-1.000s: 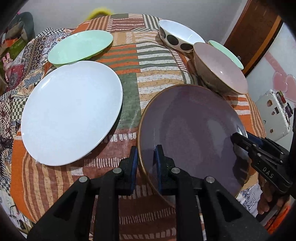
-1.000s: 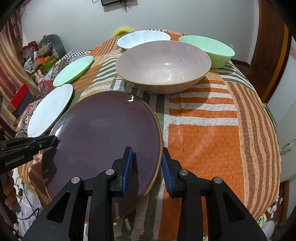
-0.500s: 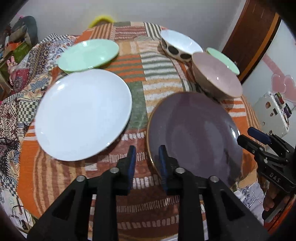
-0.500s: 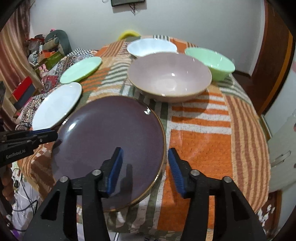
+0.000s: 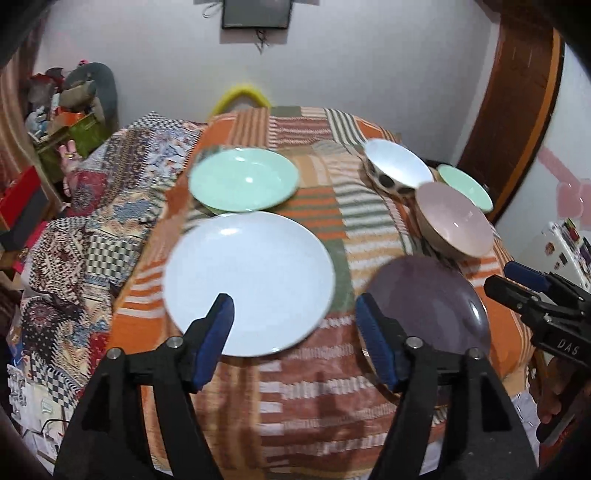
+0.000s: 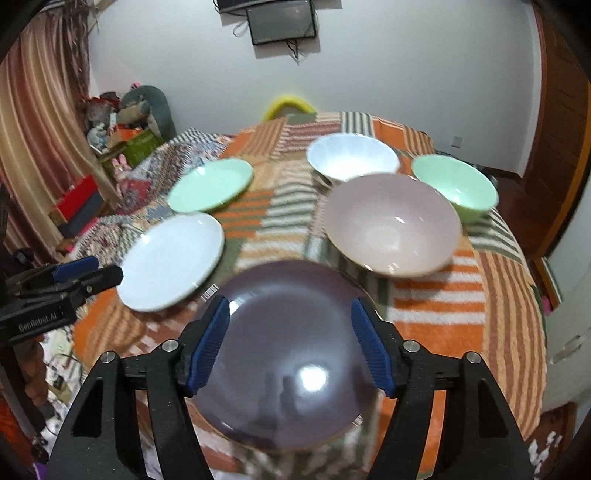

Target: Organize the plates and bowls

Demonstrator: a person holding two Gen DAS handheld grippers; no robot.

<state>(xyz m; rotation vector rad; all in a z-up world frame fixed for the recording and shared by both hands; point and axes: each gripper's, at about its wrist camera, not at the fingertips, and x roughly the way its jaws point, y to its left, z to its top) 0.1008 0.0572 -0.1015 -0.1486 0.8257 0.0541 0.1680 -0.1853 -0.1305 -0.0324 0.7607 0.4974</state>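
blue-padded fingers (image 6: pixel 207 343) of the right gripper (image 6: pixel 291 343) stand apart and are opening, with nothing pressed between them; below and between them lies the purple plate (image 6: pixel 288 354), flat on the striped patchwork cloth (image 6: pixel 461 295), its rim clear of both pads. the left gripper (image 5: pixel 295 339) is likewise spreading its jaws, empty, over the cloth; its left pad sits in front of the near edge of the white plate (image 5: pixel 251 277), and its right pad overlaps the near left rim of the purple plate (image 5: pixel 428 299) in the view, without gripping it. each gripper shows in the other's view: the right one (image 5: pixel 517 284) at the far right edge, the left one (image 6: pixel 92 273) at the far left edge, just off the white plate (image 6: pixel 173 258).

beyond the right fingers, a little to their right, rests the pink bowl (image 6: pixel 391 225), near the purple plate's far rim. further on stand the white bowl (image 6: pixel 351 158) with dark dots on its outside and the green bowl (image 6: pixel 454 184), to the right of the pink one. ahead of the left fingers, past the white plate, lies the green plate (image 5: pixel 243 179), very close to it. at the far end of the cloth a yellow curved object (image 6: pixel 288 103) shows against the wall, and a dark screen (image 6: pixel 282 20) hangs above.
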